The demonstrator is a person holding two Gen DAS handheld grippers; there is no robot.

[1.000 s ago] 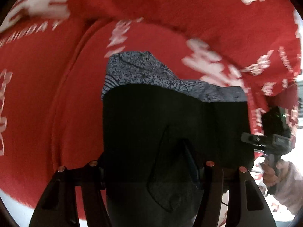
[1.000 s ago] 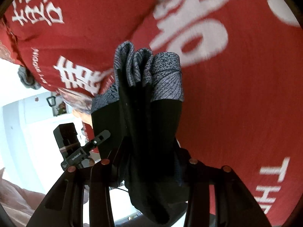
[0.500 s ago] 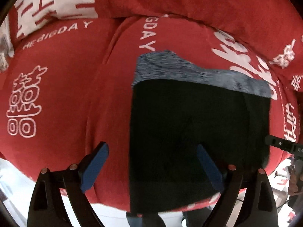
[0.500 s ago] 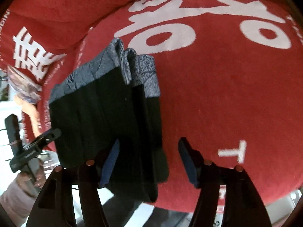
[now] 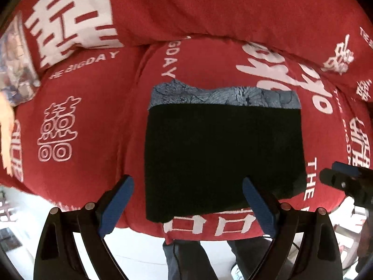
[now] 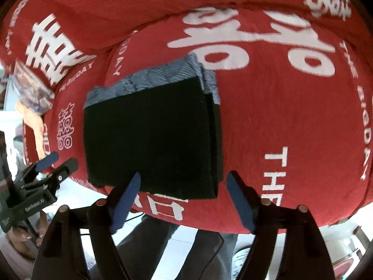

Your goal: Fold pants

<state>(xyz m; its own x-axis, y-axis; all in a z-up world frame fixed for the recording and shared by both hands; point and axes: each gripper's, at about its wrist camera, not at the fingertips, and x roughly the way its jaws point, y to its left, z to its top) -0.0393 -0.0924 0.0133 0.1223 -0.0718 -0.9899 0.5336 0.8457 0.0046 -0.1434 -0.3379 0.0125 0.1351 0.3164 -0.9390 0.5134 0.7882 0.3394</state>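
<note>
The black pants [image 5: 221, 154] lie folded into a flat rectangle on the red seat cushion, with a grey patterned band along the far edge. In the right wrist view the pants [image 6: 149, 137] show stacked layers at their right side. My left gripper [image 5: 187, 198] is open and empty, just in front of the pants' near edge. My right gripper [image 6: 184, 196] is open and empty, at the near right corner of the pants. The right gripper shows at the right edge of the left wrist view [image 5: 345, 182]. The left gripper shows at the lower left of the right wrist view [image 6: 44, 170].
The red sofa cushion [image 5: 88, 121] with white lettering has a back cushion [image 5: 209, 7] behind it. A patterned object [image 5: 16, 70] lies at the far left. The cushion's front edge [image 5: 209, 228] drops to a white floor, where the person's legs [image 6: 177, 252] stand.
Both grippers let go of the folded pants and opened. Both pulled back toward the cushion's front edge. The pants now lie flat on the cushion.
</note>
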